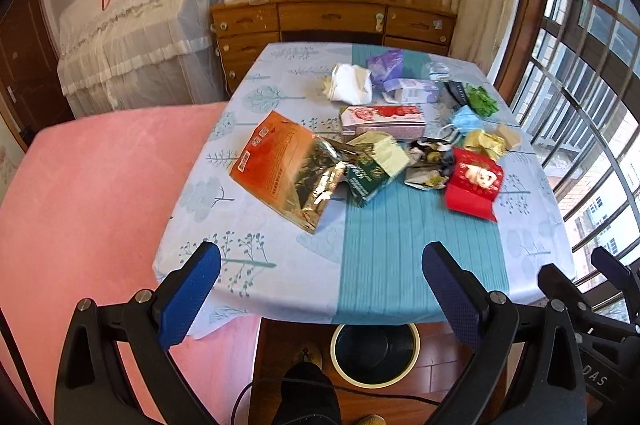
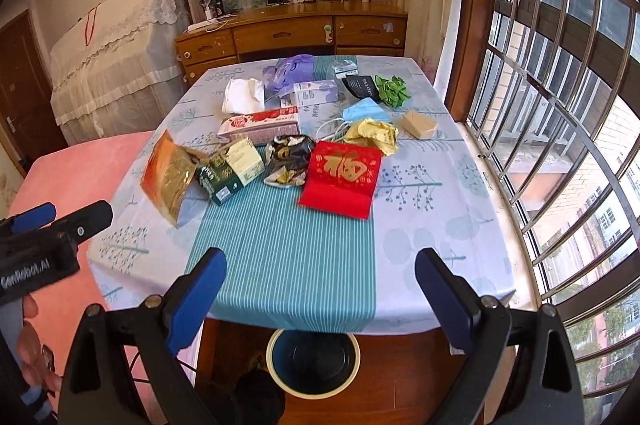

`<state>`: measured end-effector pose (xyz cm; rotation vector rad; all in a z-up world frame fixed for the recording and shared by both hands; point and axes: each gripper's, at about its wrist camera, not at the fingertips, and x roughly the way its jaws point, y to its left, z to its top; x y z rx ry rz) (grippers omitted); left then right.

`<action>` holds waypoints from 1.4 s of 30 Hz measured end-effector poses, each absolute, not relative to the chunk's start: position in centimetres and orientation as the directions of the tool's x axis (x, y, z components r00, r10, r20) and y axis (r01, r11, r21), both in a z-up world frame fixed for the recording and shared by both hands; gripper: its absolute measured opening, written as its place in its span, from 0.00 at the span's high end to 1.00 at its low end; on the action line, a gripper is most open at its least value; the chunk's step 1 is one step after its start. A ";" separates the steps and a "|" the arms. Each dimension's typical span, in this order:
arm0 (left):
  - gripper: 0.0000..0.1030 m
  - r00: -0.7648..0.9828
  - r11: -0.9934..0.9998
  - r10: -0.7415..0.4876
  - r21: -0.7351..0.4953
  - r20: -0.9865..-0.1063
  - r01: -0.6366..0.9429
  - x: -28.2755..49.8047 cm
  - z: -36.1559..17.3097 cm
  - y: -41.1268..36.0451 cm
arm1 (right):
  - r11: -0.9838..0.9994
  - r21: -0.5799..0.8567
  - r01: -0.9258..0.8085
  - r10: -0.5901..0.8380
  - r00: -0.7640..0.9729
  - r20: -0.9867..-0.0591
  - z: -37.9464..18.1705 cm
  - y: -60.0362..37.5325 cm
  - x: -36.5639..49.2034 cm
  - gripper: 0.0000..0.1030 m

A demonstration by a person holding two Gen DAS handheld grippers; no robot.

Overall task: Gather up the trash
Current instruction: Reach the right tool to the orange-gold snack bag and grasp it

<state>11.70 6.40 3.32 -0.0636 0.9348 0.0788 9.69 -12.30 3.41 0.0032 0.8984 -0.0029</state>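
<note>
Trash lies scattered over the table [image 1: 380,257] [image 2: 288,257]: an orange and gold foil bag [image 1: 280,165] [image 2: 168,173], a green and cream box [image 1: 376,165] [image 2: 232,169], a crumpled dark wrapper [image 1: 428,161] [image 2: 288,157], a red envelope [image 1: 474,189] [image 2: 340,177], a red and white carton [image 1: 382,117] [image 2: 260,123], a blue face mask [image 1: 468,119] [image 2: 366,113] and white tissue [image 1: 352,83] [image 2: 242,95]. A bin [image 1: 376,353] [image 2: 312,361] stands on the floor under the near table edge. My left gripper [image 1: 320,293] and right gripper [image 2: 320,297] hover open before that edge, both empty.
A pink bed [image 1: 88,193] runs along the table's left side. A wooden desk [image 1: 332,21] with shelves stands behind the table. Barred windows [image 2: 560,105] line the right. A person's foot in a dark sock [image 1: 308,397] rests beside the bin. The other gripper shows at each view's edge.
</note>
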 end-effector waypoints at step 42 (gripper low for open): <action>0.31 0.310 0.998 -0.002 -0.021 -0.951 -0.056 32.5 -7.2 25.9 | 0.800 0.145 -0.582 0.298 0.177 -0.938 -6.1 9.9 28.4 0.84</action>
